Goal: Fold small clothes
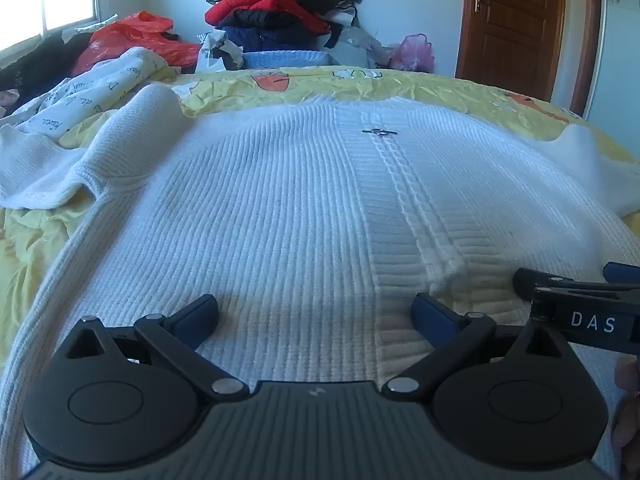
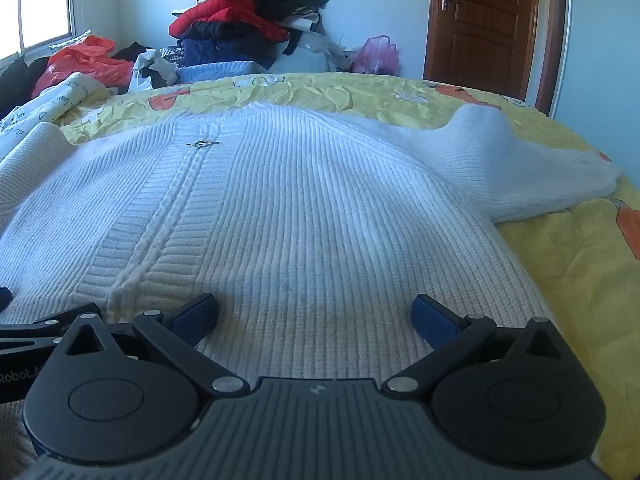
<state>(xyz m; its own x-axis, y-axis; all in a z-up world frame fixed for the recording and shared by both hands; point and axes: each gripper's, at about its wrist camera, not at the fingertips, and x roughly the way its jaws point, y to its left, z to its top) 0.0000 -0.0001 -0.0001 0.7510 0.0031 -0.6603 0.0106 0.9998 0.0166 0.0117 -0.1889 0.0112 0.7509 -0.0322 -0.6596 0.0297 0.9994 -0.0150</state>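
Observation:
A white ribbed knit cardigan lies spread flat on the yellow bedsheet, front up, with a small metal clasp on its cable placket. One sleeve is bunched to the left, the other sleeve stretches right. My left gripper hovers wide open over the hem left of the placket, nothing between its blue pads. My right gripper hovers wide open over the hem right of the placket, also with nothing in it. Both sit side by side, apart from the fabric.
A tall pile of red, black and navy clothes stands past the bed's far edge. A red plastic bag, a printed white cloth and a pink bag lie nearby. A brown door is at the back right.

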